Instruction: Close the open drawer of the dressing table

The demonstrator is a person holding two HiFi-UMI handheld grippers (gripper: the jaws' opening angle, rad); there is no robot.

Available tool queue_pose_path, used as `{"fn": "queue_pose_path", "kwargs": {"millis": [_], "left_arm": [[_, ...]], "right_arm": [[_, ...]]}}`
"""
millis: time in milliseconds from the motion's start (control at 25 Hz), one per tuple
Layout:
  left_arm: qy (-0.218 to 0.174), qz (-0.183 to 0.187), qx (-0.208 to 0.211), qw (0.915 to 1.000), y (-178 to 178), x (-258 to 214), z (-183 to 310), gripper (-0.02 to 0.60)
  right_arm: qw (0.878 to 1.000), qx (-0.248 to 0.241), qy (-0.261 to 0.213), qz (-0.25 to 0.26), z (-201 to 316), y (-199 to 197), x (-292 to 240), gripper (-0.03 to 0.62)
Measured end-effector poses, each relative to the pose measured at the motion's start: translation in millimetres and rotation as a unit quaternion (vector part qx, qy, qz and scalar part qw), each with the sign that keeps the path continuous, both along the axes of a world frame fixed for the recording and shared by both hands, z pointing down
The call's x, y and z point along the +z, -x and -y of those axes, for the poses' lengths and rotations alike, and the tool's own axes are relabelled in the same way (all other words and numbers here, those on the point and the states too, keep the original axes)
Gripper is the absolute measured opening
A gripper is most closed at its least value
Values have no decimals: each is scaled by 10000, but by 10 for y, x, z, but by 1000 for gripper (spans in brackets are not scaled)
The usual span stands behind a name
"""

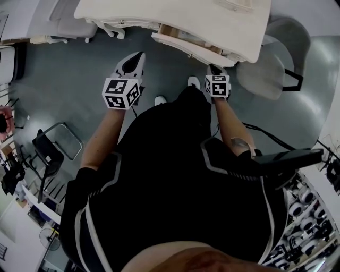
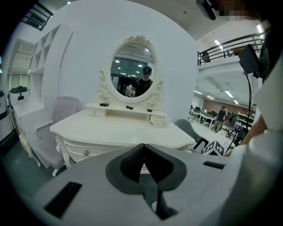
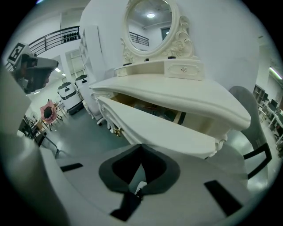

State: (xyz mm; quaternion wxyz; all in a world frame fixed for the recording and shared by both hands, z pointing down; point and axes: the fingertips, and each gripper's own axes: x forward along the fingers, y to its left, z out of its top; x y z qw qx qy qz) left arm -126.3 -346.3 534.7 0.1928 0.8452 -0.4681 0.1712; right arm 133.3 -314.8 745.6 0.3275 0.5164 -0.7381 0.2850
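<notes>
Drawer (image 3: pixel 163 128): pulled out from under the table (image 1: pixel 175 16) top. Left gripper (image 2: pixel 143 148): pressed together, empty, hanging short of the table, probably idle. Right gripper (image 3: pixel 141 148): likewise closed on nothing, facing the drawer front, not touching, likely set to push.

The cream-white dressing table with carved legs (image 3: pixel 185 95) stands on the grey floor (image 1: pixel 69 79) in front of me. Along the back edge of its top sits a low cream shelf with small drawers (image 2: pixel 126 112), bearing an oval mirror in a carved frame (image 2: pixel 132 73) and a few small dark things (image 2: pixel 129 107) I cannot make out. Under the front edge its wide drawer (image 3: pixel 154 128) stands pulled out. A grey padded chair (image 1: pixel 265 74) stands on the floor by the end on my right.
</notes>
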Motion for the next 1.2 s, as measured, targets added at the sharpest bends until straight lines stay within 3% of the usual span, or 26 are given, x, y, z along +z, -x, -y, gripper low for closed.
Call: {"fn": "queue_pose_path", "kwargs": {"millis": [560,1200], "left_arm": [[-173,-86,-364,9991,40,-292,132,0],[-216,-4,-450,9988,-166,-377,385,0]], "right_arm": [[9989,28,-457,42,381,-39,-98,5],[9957,252,-888,51,811,-258,-28,5]]}}
